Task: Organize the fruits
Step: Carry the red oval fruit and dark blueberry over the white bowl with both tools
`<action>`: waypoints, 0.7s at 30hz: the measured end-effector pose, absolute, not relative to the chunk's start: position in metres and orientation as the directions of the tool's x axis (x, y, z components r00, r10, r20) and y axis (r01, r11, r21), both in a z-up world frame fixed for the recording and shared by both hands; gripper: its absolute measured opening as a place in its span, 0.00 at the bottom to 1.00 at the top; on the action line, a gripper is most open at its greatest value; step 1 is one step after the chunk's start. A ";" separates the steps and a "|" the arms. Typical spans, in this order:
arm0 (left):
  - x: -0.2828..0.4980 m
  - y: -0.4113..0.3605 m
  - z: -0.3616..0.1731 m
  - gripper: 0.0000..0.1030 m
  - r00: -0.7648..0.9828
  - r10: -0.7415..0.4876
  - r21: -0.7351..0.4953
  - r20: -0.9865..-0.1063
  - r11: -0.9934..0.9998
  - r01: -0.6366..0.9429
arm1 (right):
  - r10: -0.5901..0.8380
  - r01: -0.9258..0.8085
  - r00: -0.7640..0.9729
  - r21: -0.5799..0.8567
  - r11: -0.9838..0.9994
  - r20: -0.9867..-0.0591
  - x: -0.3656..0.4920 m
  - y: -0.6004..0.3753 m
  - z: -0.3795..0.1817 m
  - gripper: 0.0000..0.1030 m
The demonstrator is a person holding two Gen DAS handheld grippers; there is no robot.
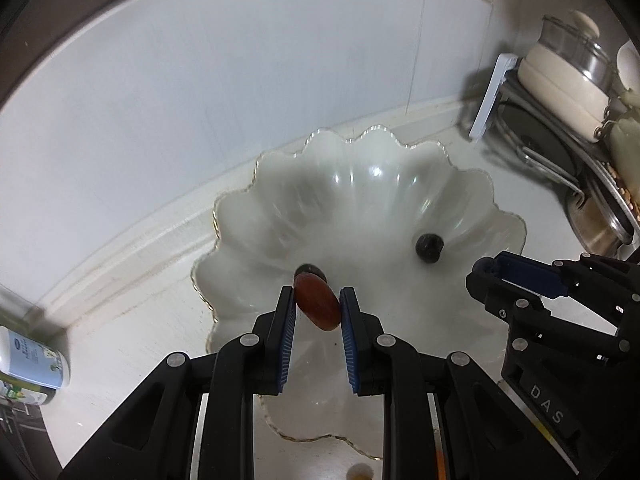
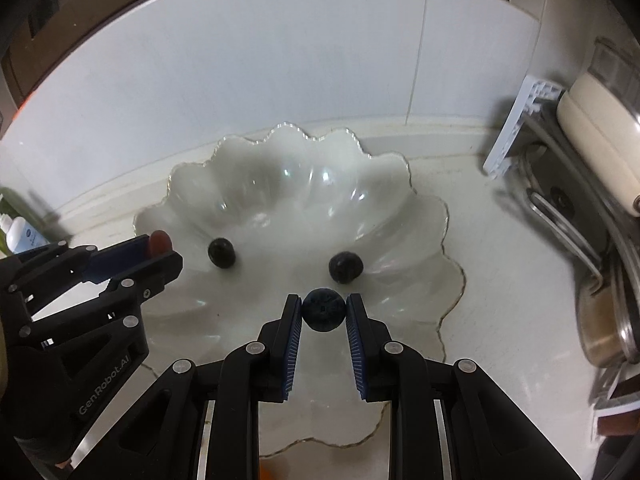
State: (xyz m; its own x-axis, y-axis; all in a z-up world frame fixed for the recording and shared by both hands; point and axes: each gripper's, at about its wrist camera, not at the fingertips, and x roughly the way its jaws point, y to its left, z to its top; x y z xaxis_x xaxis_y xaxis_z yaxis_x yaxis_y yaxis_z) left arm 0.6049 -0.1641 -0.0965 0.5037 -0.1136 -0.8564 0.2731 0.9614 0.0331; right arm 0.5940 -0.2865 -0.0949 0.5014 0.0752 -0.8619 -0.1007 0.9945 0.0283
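Nearest, the left gripper [image 1: 318,304] is clamped on a reddish oval fruit [image 1: 318,306] over the near part of the scalloped white bowl [image 1: 472,184], and the right gripper [image 2: 323,310] pinches a dark round berry [image 2: 323,310] just above the bowl's near rim; both fruits are carried, neither yet set down. Farther in, two dark berries [image 2: 221,253] [image 2: 346,267] already lie on the bowl's floor, apart from each other. The sorting looks partly done: two pieces placed, two about to be released. Beyond, at the right edge of the surface, pots and a rack [image 1: 568,92] stand by the wall
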 end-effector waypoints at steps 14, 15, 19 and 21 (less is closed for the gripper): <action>0.616 -0.169 -0.132 0.23 0.418 -0.087 0.037 -0.904 0.959 0.279 | 0.071 -0.125 0.430 0.019 0.992 -0.900 0.604 -0.287 -0.125 0.23; 0.616 -0.170 -0.132 0.23 0.415 -0.086 0.037 -0.906 0.959 0.280 | 0.070 -0.125 0.427 0.017 0.992 -0.901 0.605 -0.288 -0.126 0.23; 0.619 -0.171 -0.134 0.23 0.401 -0.089 0.030 -0.912 0.959 0.280 | 0.073 -0.125 0.415 0.023 0.992 -0.907 0.607 -0.289 -0.129 0.23; 0.621 -0.171 -0.135 0.23 0.396 -0.091 0.027 -0.914 0.959 0.282 | 0.075 -0.129 0.410 0.023 0.991 -0.909 0.607 -0.288 -0.130 0.23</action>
